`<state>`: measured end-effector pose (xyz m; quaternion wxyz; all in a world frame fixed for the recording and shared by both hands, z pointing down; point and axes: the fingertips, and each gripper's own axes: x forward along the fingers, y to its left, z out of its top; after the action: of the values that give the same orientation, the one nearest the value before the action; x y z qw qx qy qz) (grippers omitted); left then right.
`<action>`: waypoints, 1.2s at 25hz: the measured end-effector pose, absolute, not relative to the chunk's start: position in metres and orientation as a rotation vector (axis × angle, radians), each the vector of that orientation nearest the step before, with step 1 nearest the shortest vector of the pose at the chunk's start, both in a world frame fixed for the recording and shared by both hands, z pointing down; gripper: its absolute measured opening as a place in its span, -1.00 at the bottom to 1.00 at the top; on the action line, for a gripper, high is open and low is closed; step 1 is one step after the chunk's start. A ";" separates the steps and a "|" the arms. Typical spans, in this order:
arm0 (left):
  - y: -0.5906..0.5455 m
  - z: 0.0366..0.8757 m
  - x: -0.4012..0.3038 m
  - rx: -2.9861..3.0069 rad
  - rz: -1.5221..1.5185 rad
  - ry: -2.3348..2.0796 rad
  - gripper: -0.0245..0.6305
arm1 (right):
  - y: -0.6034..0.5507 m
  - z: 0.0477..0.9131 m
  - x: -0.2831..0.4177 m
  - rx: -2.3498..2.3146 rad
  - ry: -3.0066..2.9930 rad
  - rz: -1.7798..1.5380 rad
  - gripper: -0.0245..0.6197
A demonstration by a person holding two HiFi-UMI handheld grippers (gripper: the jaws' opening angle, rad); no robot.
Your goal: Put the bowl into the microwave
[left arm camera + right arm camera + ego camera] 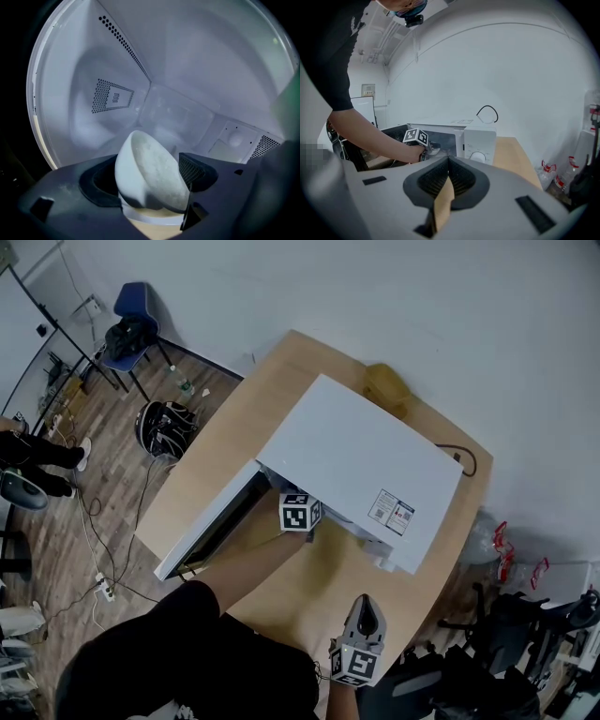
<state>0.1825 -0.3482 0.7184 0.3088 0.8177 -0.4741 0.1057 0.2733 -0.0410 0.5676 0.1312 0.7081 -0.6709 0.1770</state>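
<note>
"Most was done: the bowl (154, 164) was set, tilted, inside the microwave (361, 460), loose between the spread jaws of the left gripper (149, 180)."

"Jaws of the right gripper (446, 180) were clenched, empty; the door (208, 521) was not yet shut."

I log: microwave (361, 465) on the table (272, 390), door (202, 526) swung left, bowl (154, 166) tilted inside, between the jaws of the left gripper (147, 180), right gripper (366, 610) before it.
</note>
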 end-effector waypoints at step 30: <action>-0.340 0.709 0.169 2.263 0.200 -1.163 0.19 | -0.037 0.565 0.242 2.009 -1.961 0.521 -0.74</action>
<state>0.1687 -0.3402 0.7093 0.2905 0.8484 -0.4362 0.0748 0.2416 -0.0365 0.5654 0.1428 0.6964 -0.6798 0.1806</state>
